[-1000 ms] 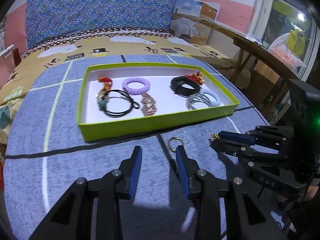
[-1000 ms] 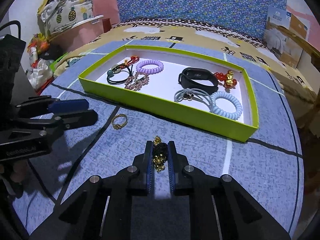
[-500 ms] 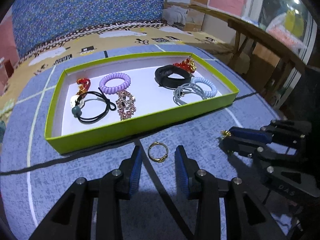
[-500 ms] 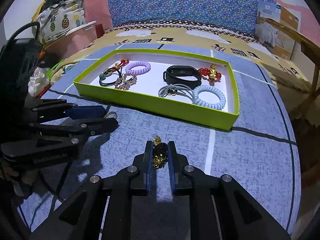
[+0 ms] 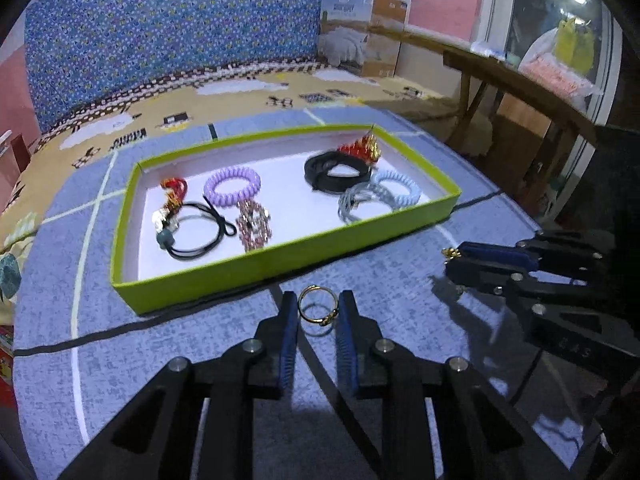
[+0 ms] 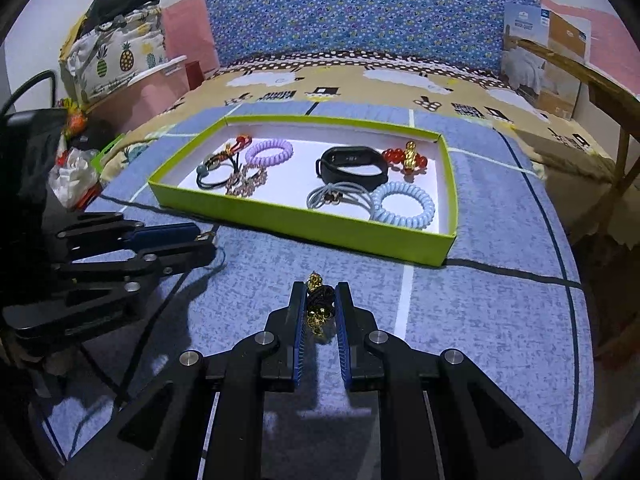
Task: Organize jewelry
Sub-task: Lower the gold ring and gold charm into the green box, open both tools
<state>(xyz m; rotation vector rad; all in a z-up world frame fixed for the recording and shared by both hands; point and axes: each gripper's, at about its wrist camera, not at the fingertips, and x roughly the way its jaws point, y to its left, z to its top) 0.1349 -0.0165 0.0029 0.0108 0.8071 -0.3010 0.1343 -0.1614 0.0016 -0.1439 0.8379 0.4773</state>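
A blue floral-patterned cushion [image 6: 360, 12] is seen standing upright at the back, above a yellow cloth [image 6: 360, 80] printed with white sheep and small black figures. A cardboard box [image 5: 366, 32] with a bedding picture is placed at the right, beside a wooden rail [image 5: 520, 84]. At the left, a pineapple-print bag [image 6: 116, 56] is set on a pink container [image 6: 140, 92].

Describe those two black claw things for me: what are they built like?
Each is a matte black frame of angular, cut-out link arms joined by round silver pins. Both the left gripper and the right gripper end in two straight fingers lined with ribbed blue pads. The right one carries faint embossed lettering.
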